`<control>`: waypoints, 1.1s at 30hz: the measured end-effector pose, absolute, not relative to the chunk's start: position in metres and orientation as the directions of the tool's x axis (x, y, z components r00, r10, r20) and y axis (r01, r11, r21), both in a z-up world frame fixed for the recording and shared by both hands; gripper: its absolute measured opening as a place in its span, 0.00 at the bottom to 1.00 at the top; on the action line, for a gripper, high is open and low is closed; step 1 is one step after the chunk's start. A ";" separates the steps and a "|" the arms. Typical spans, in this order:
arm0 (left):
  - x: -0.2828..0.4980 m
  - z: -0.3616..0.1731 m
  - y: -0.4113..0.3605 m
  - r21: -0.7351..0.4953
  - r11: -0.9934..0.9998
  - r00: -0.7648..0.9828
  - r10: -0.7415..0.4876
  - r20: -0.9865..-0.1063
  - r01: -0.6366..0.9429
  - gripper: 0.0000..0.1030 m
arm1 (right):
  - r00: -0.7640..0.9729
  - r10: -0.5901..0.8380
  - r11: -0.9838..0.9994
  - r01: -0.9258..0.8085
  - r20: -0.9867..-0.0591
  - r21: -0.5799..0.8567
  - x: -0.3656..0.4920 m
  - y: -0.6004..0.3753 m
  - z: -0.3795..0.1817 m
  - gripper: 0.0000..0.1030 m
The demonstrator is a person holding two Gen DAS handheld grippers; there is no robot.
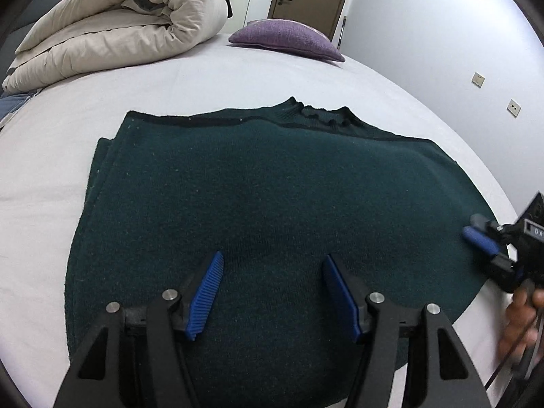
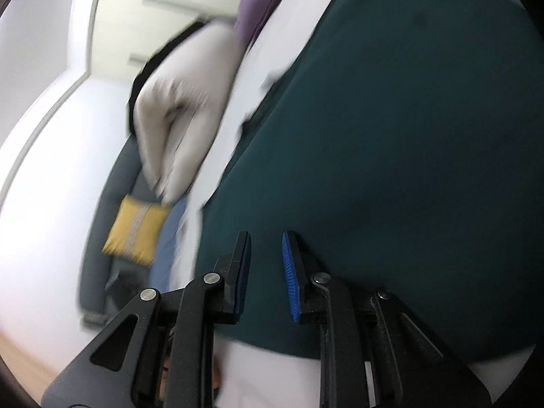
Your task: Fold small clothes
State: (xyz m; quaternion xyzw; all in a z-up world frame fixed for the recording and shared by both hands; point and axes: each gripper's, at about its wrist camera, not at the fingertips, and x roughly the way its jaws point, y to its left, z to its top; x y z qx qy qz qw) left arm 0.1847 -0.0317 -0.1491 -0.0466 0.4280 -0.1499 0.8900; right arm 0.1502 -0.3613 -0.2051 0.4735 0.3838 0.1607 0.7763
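Green sweater (image 1: 272,204), right view motion-blurred

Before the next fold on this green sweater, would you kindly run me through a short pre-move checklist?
1. Dark green sweater lies flat on the bed sheet: ok.
2. Left hand-held gripper open above the sweater, holding nothing: ok.
3. Right hand-held gripper open with a narrow gap, nothing between its fingers: ok.
4. Right hand-held gripper at the sweater's right edge: ok.
5. Cloth already pinched for a fold: not ok.
6. Right wrist view steady enough to judge contact: not ok, it is blurred.
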 end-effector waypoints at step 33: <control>0.182 -0.155 -0.043 -0.147 0.957 0.597 -0.271 -0.755 0.248 0.68 | 0.702 0.613 0.453 0.063 -0.362 0.889 0.241 -0.356 -0.239 0.23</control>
